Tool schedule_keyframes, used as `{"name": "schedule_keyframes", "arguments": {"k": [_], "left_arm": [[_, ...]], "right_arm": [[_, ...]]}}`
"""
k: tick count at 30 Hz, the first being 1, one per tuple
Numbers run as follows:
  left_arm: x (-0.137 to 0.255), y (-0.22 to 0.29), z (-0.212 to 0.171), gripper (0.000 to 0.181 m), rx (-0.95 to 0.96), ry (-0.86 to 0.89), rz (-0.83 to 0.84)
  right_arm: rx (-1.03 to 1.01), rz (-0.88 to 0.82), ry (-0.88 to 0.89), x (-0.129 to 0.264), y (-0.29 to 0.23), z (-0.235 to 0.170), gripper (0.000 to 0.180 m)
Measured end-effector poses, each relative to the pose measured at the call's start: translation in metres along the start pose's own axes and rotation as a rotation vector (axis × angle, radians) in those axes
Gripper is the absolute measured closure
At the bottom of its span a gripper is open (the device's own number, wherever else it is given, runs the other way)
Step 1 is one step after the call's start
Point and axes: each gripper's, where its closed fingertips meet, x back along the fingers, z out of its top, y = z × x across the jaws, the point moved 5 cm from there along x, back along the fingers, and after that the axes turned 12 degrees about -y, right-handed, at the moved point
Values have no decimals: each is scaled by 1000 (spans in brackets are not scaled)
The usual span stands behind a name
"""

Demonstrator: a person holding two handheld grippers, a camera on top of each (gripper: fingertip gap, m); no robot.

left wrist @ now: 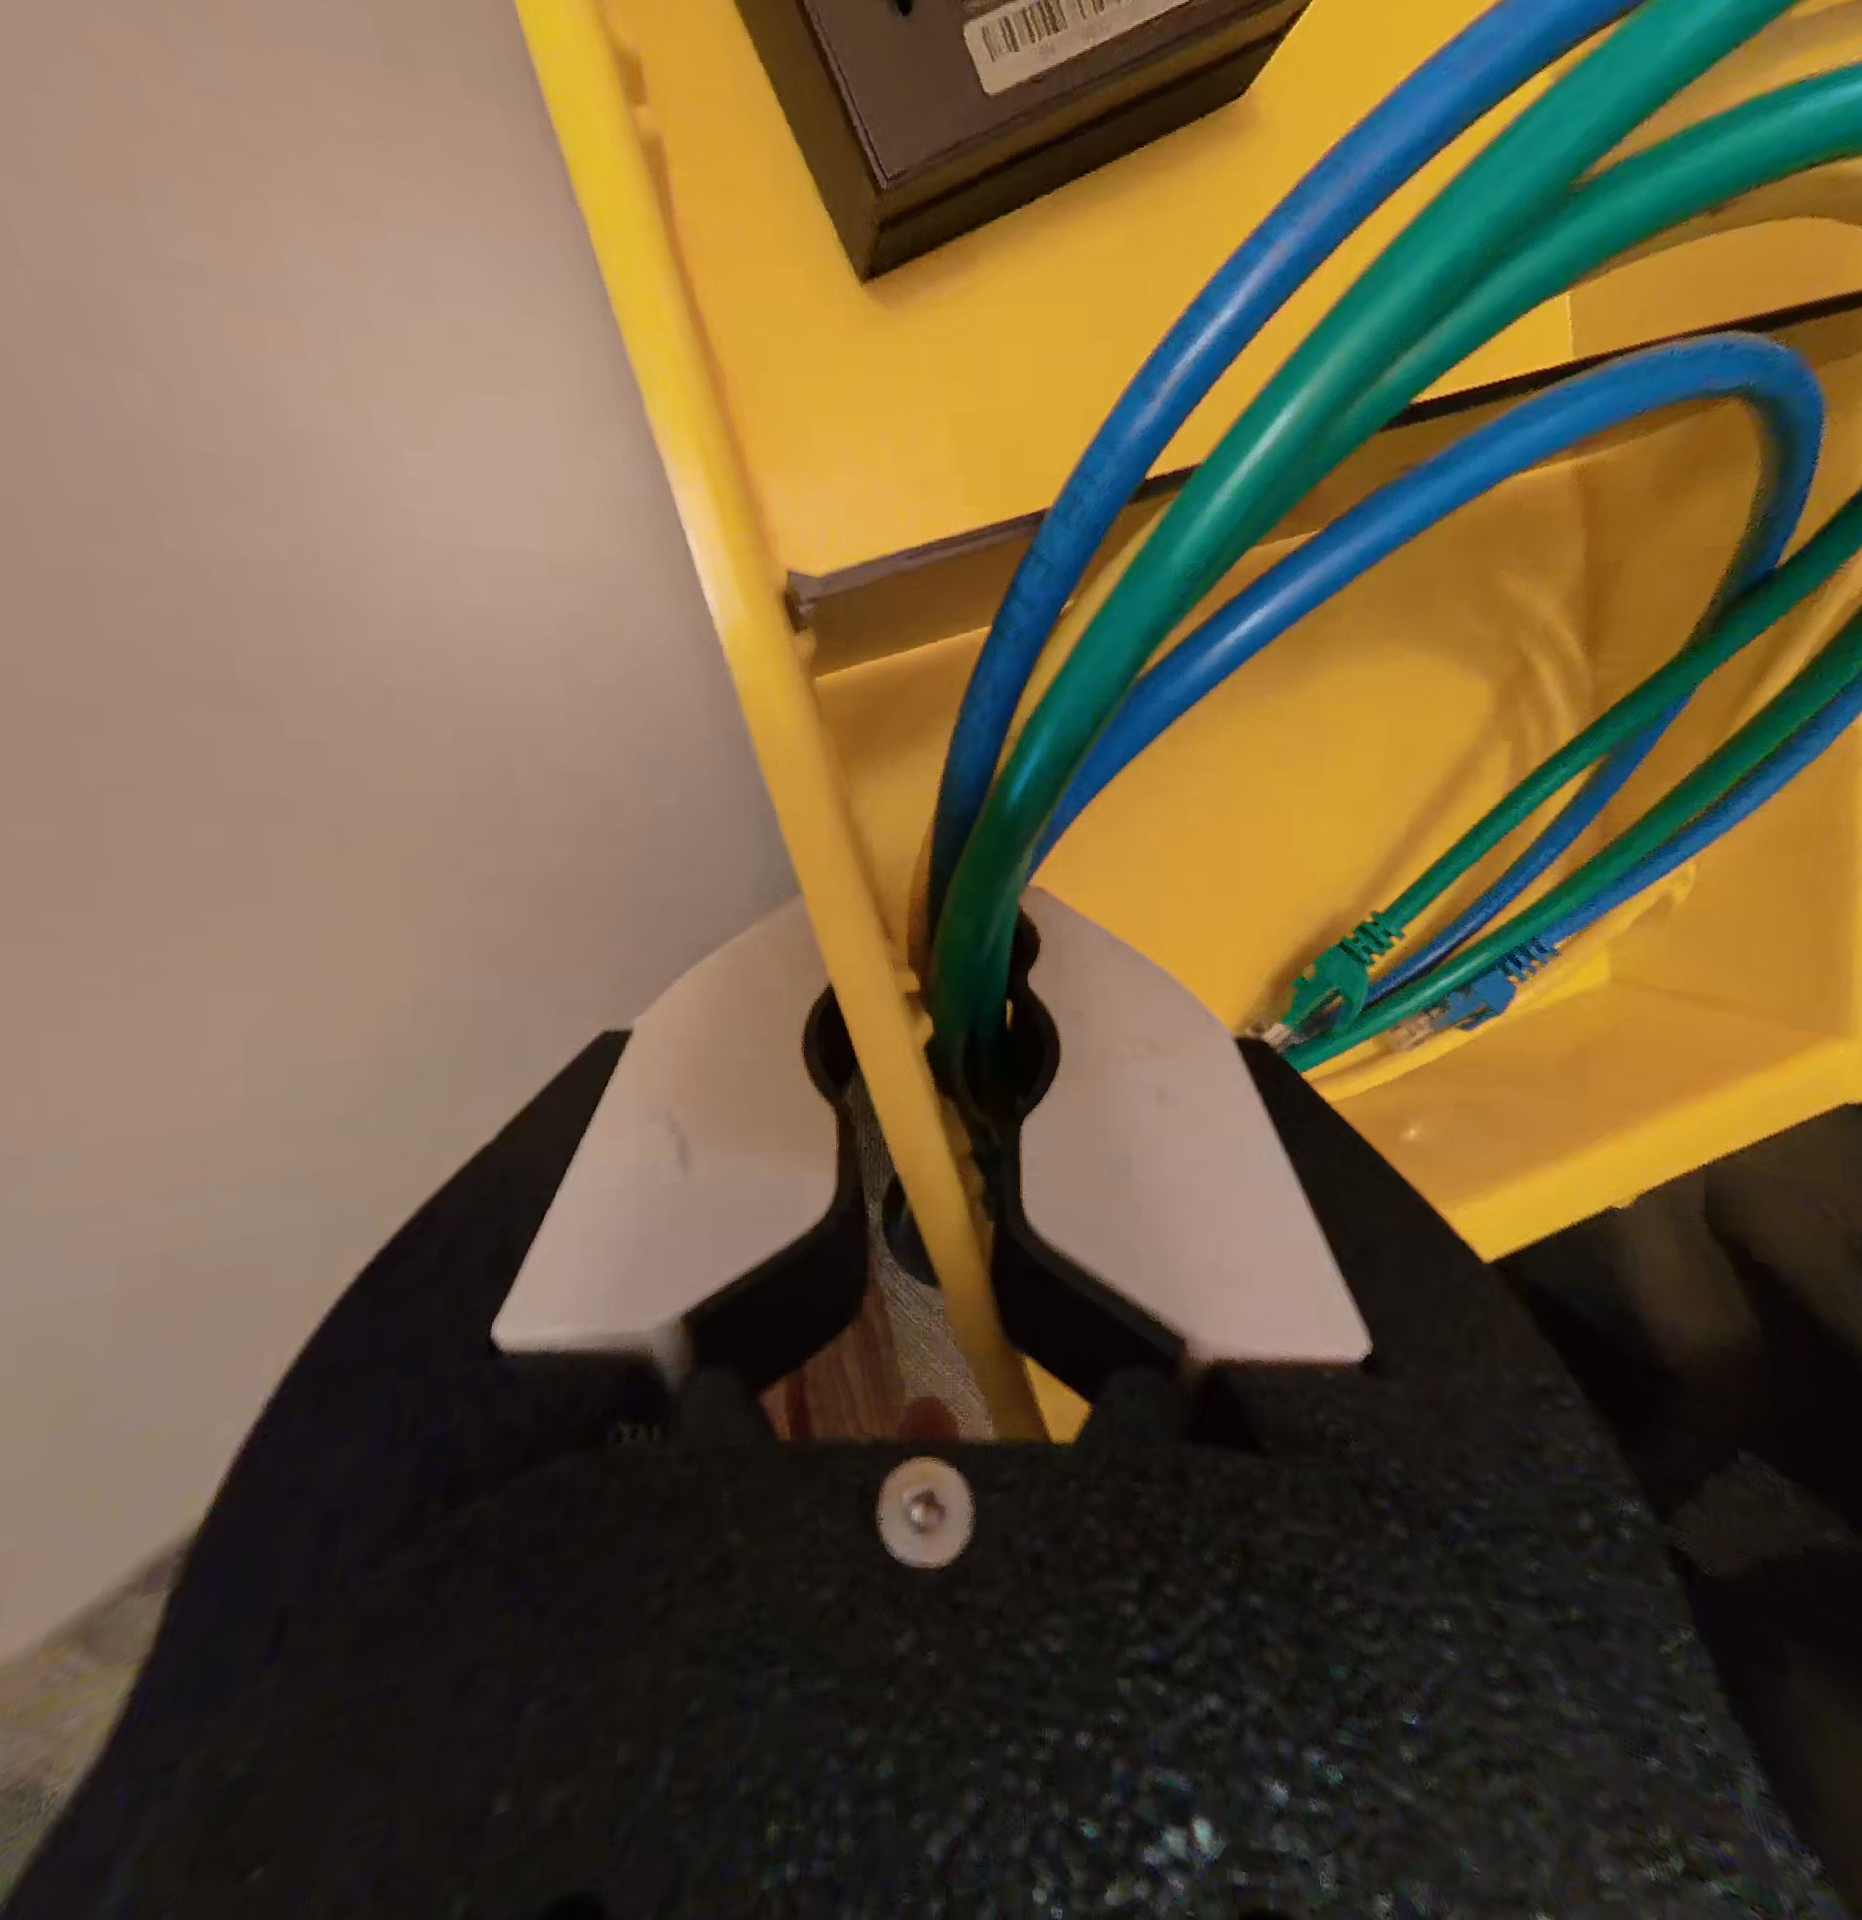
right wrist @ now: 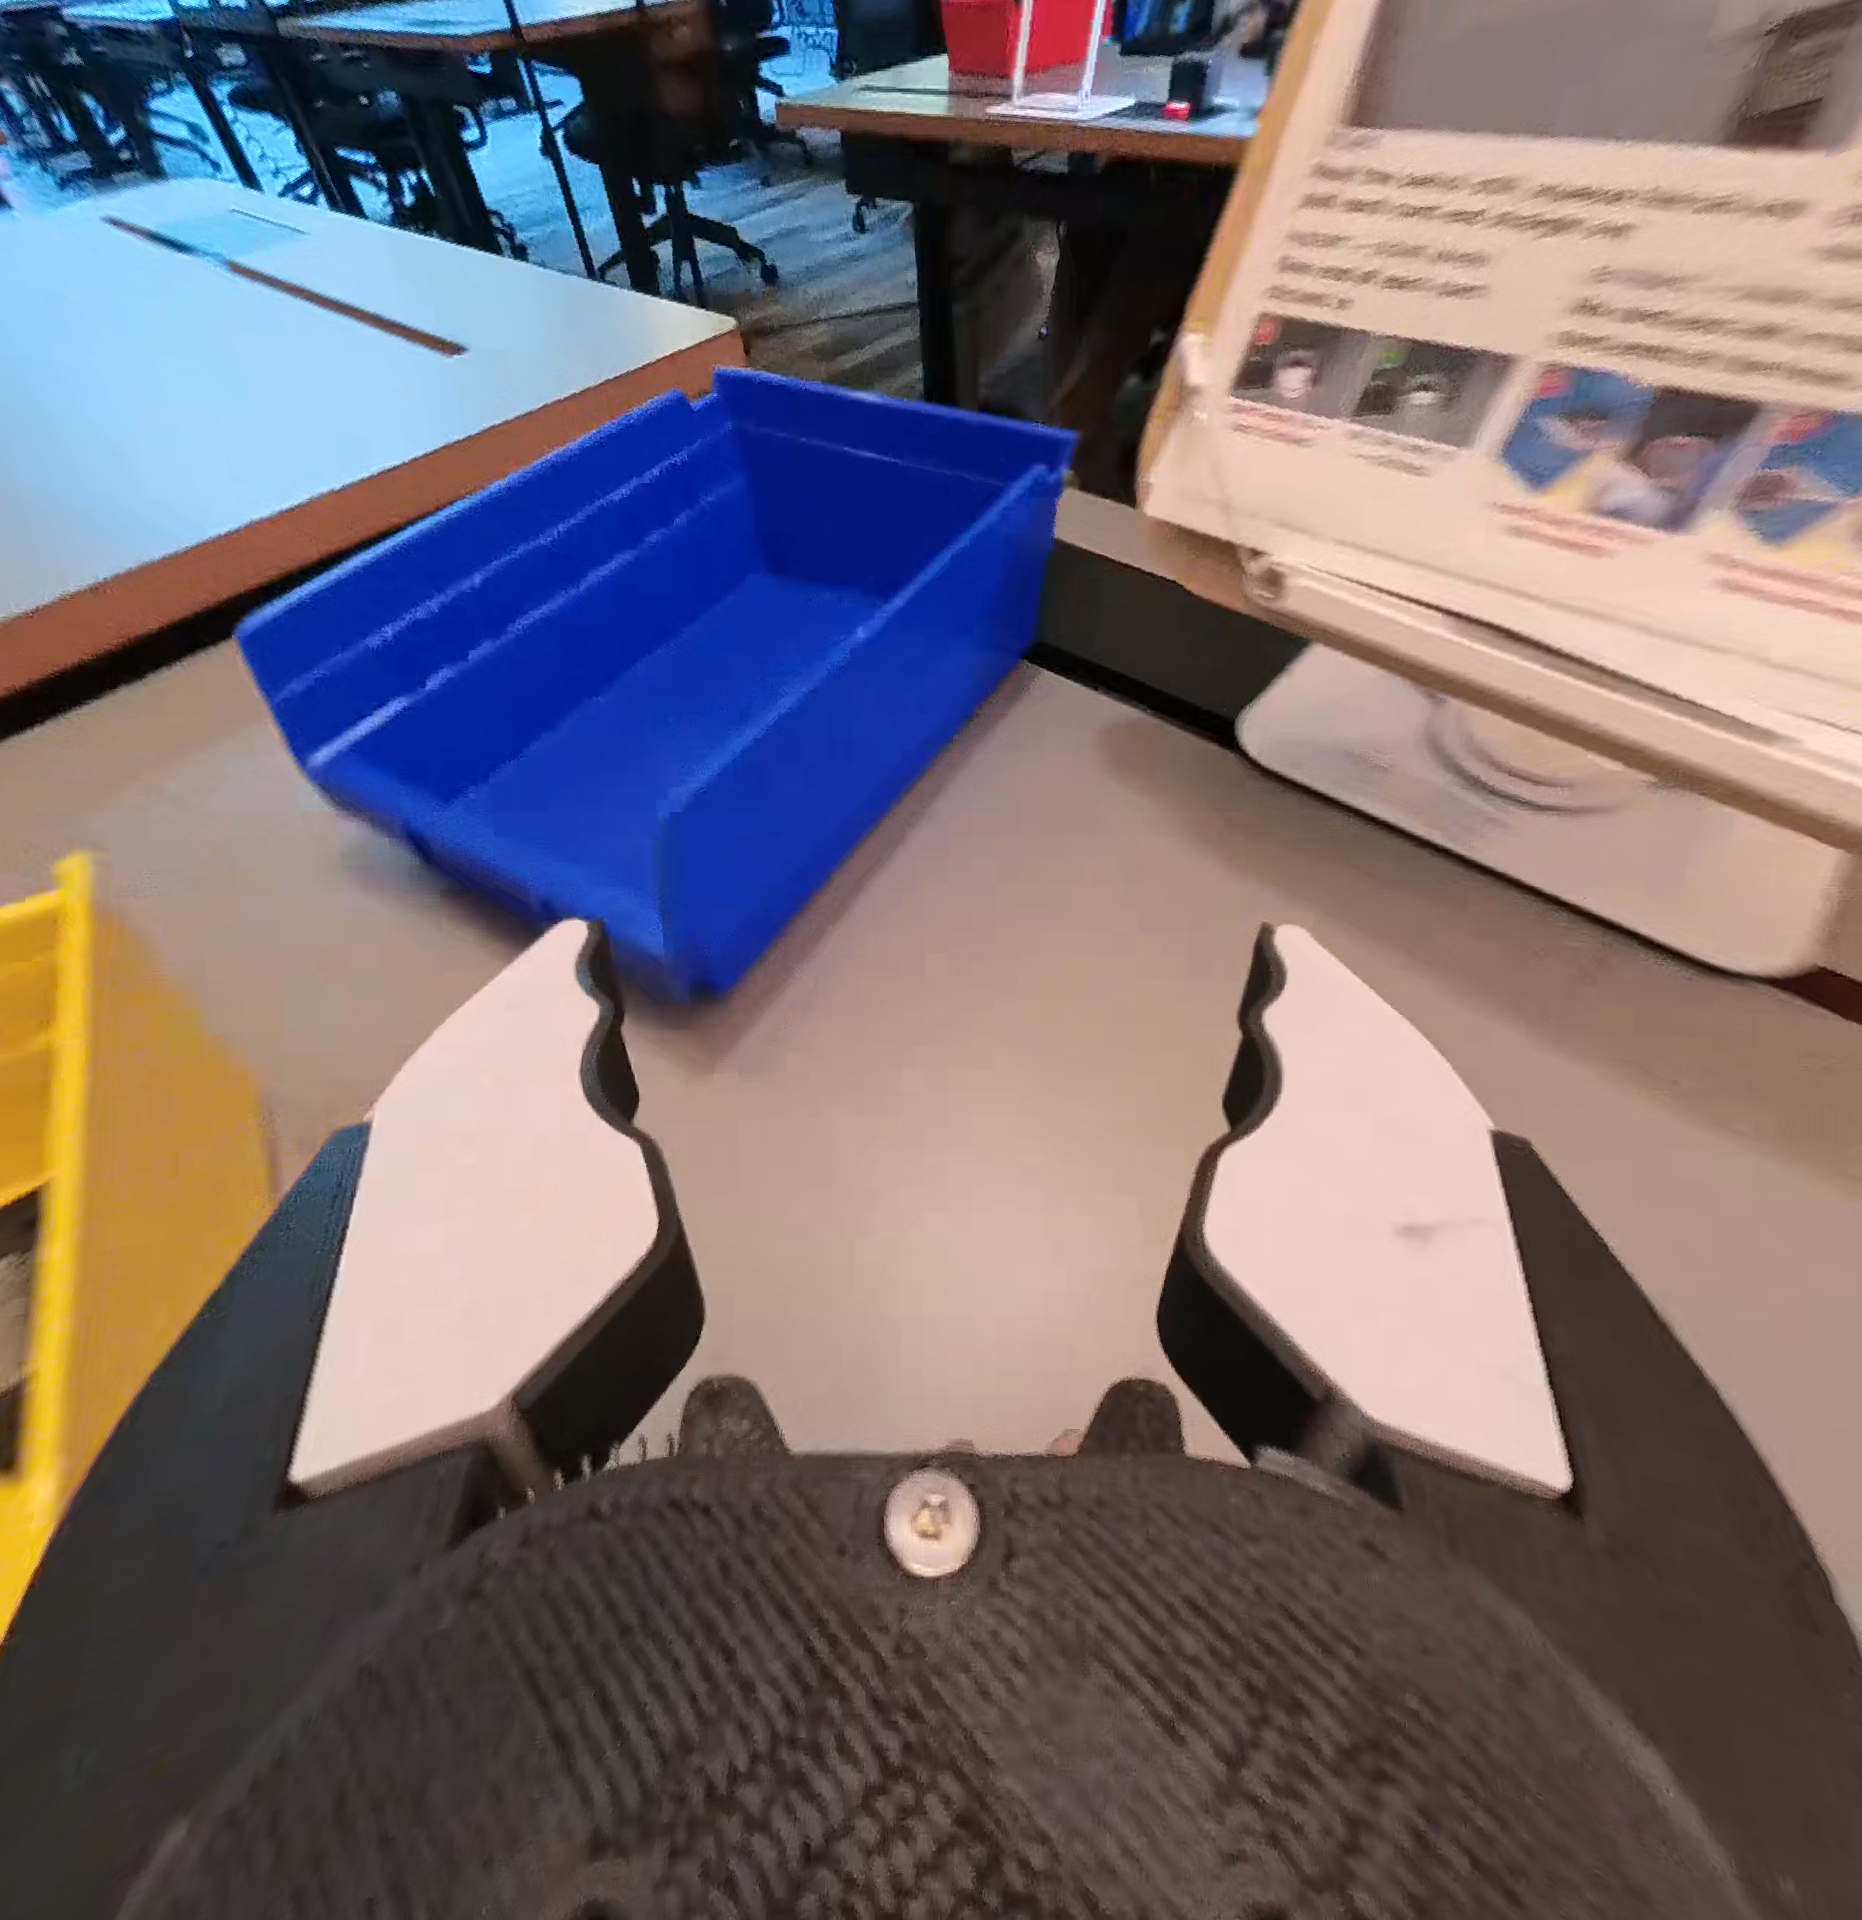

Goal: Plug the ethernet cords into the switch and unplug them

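In the left wrist view, my left gripper (left wrist: 927, 977) is shut on the side wall of a yellow bin (left wrist: 865, 914), with a bundle of blue and green ethernet cords (left wrist: 984, 935) pinched between that wall and the right finger. The cords loop up and back down into the bin. A green plug (left wrist: 1332, 977) and a blue plug (left wrist: 1493, 992) lie loose on the bin floor. The dark switch (left wrist: 1010, 135) sits at the bin's far end. In the right wrist view, my right gripper (right wrist: 927, 935) is open and empty over the grey table (right wrist: 958, 1143).
An empty blue bin (right wrist: 688, 665) stands on the table just ahead of the right gripper. The yellow bin's corner (right wrist: 75, 1091) is at the left. A tilted board with a printed sheet (right wrist: 1529, 395) on a white base (right wrist: 1529, 852) stands at the right. Desks and chairs are behind.
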Motion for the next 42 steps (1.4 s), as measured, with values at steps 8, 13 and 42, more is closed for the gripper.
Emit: {"name": "schedule_keyframes", "arguments": {"k": [8, 13, 42], "left_arm": [[30, -76, -93, 156, 354, 80, 79], [40, -108, -109, 156, 527, 121, 152], [23, -216, 174, 156, 403, 170, 49]], "right_arm": [[-25, 59, -145, -139, -60, 18, 78], [-22, 72, -215, -162, -60, 9, 124], [-353, -526, -198, 230, 337, -196, 175]]}}
